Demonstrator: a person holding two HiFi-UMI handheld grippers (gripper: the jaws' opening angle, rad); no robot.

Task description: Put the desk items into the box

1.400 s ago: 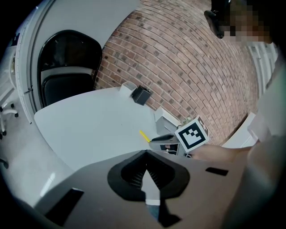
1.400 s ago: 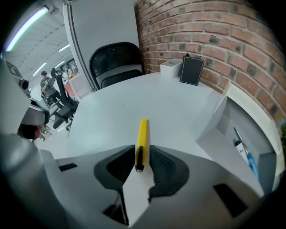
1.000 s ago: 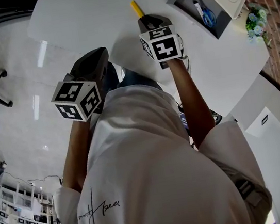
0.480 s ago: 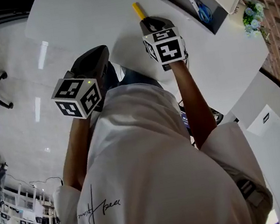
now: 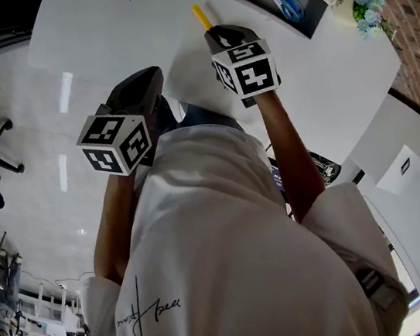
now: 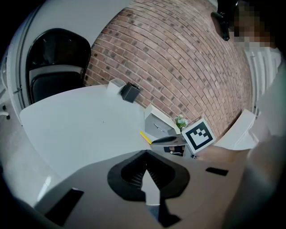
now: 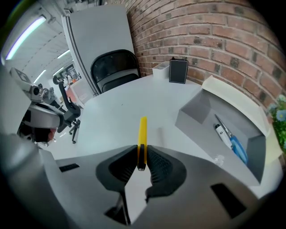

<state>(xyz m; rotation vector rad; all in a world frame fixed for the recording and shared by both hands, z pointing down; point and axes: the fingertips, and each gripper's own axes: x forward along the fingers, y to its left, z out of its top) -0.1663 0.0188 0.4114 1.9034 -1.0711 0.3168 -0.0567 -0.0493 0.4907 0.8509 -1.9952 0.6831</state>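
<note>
While above table (image 5: 111, 29), right claw (image 7: 141, 154) nose-down.

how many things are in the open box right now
2: blue-handled scissors and a white pen beside them, both lying inside the box. Anything tucked behind its walls would be hidden.

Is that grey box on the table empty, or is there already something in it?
Not empty: the grey box holds blue-handled scissors and a white pen.
</note>
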